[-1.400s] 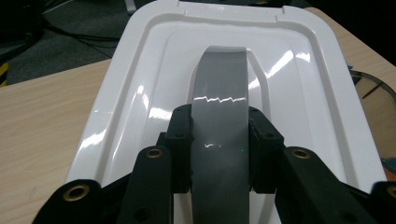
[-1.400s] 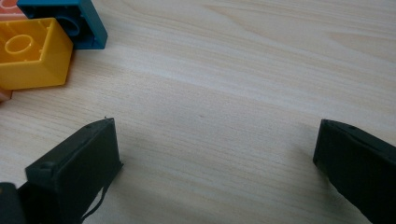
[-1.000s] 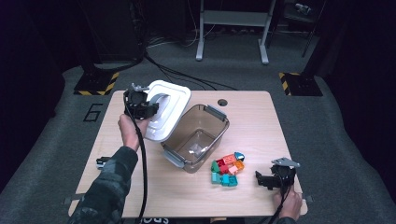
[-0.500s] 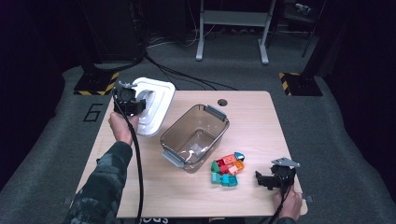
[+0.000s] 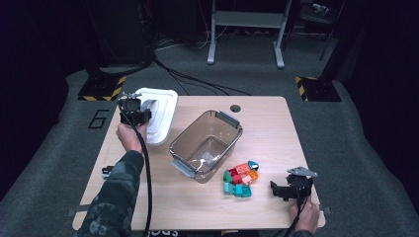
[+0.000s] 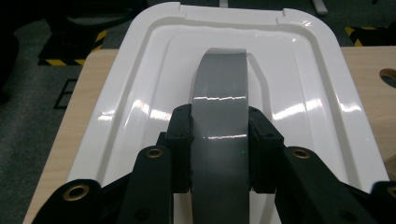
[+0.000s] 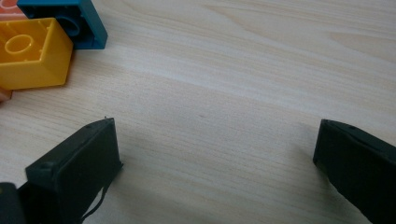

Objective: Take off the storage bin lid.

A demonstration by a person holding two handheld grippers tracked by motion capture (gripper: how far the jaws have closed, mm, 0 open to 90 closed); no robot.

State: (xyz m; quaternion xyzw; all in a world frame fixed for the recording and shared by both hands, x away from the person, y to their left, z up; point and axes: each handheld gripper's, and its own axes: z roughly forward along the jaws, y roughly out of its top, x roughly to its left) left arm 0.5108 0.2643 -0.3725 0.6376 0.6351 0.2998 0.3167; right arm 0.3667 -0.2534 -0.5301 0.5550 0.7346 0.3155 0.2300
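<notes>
A white lid (image 5: 163, 116) sits low over the table's far left corner, partly past the edge. My left gripper (image 5: 133, 111) is shut on the lid's grey handle (image 6: 219, 93); in the left gripper view my left gripper (image 6: 219, 123) has both pads pressed against the handle's sides. A clear grey container (image 5: 197, 123) stands lidless mid-table, with a pile of coloured bricks (image 5: 239, 177) to its front right. My right gripper (image 5: 276, 190) rests near the front right corner, right of the pile. In its own view my right gripper (image 7: 217, 144) stands open over bare wood, with a yellow brick (image 7: 32, 53) and a blue brick (image 7: 79, 23) ahead at left.
A round cable hole (image 5: 235, 108) lies near the table's far edge. A small black object (image 5: 106, 171) sits at the left edge. Metal stand legs (image 5: 247, 47) and cables cross the floor beyond the table.
My left gripper has carried the white lid left and down, away from the container toward the table's far left corner. The right gripper has stayed in place.
</notes>
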